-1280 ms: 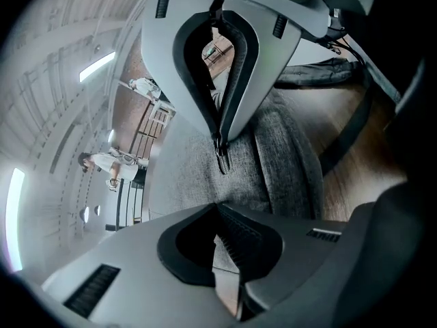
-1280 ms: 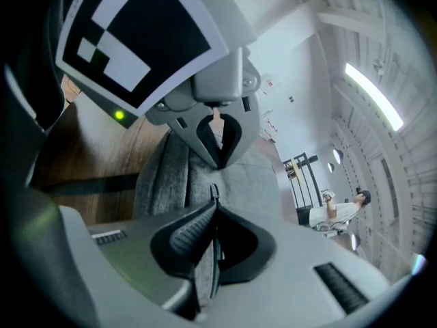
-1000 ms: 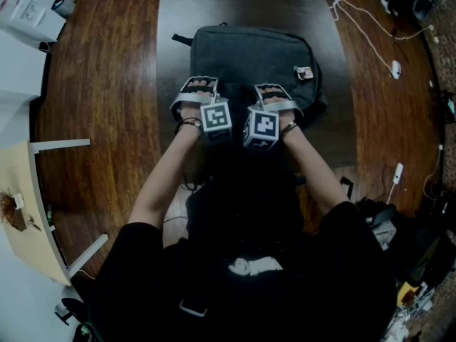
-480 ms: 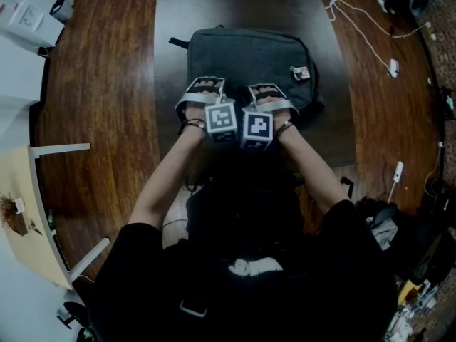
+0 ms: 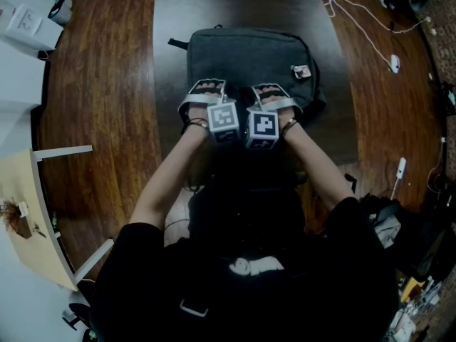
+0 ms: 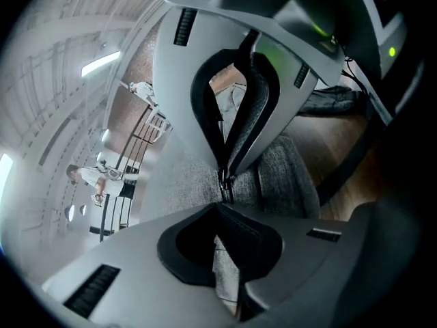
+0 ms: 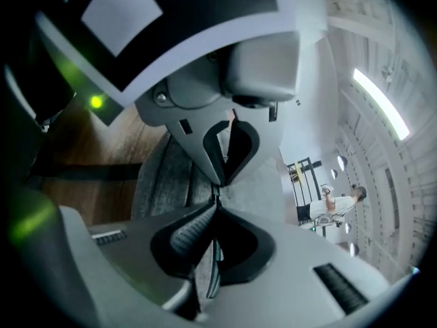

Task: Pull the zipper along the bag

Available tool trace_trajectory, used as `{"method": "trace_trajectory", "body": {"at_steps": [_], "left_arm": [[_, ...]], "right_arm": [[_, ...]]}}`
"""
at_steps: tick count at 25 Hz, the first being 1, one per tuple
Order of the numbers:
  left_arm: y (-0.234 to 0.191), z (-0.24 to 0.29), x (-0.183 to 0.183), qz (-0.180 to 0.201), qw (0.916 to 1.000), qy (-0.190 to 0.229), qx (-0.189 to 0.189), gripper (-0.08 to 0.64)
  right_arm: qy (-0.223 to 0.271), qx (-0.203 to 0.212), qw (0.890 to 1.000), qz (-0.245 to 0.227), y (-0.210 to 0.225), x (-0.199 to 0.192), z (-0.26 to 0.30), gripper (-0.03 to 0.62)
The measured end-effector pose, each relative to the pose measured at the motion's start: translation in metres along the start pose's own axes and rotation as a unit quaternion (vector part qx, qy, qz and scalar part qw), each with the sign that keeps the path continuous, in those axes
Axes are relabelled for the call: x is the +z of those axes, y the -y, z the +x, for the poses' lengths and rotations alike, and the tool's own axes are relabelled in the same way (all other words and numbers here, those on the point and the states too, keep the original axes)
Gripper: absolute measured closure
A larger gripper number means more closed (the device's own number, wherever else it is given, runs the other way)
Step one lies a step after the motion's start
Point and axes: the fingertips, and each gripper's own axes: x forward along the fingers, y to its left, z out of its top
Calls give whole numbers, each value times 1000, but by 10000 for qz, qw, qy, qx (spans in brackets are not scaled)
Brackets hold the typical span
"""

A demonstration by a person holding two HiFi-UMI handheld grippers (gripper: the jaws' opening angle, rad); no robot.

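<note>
Bag (image 5: 249, 52): grey, flat on your surface (image 5: 100, 84).
Left tongs (image 6: 224, 178): pinched on zipper (image 6: 224, 191).
Right tongs (image 7: 217, 198): nipped narrow on bag fabric.

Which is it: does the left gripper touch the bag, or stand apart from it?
Touching. The left gripper view shows the left gripper with its jaws shut on the bag, grey fabric pinched between them.
</note>
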Motion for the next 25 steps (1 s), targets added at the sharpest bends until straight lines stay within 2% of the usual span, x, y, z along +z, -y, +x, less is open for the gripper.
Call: {"method": "trace_trajectory", "body": {"at_steps": [10, 18, 25], "left_arm": [[1, -1, -1, 90, 9999, 135, 30, 563], [6, 0, -5, 297, 9995, 12, -52, 563], [7, -1, -6, 256, 9996, 53, -61, 563]], "right_arm": [[318, -138, 9992, -195, 0, -1, -1, 569], [-116, -13, 9952, -967, -12, -12, -2, 569], [-33, -174, 9891, -1465, -13, -15, -3, 569]]}}
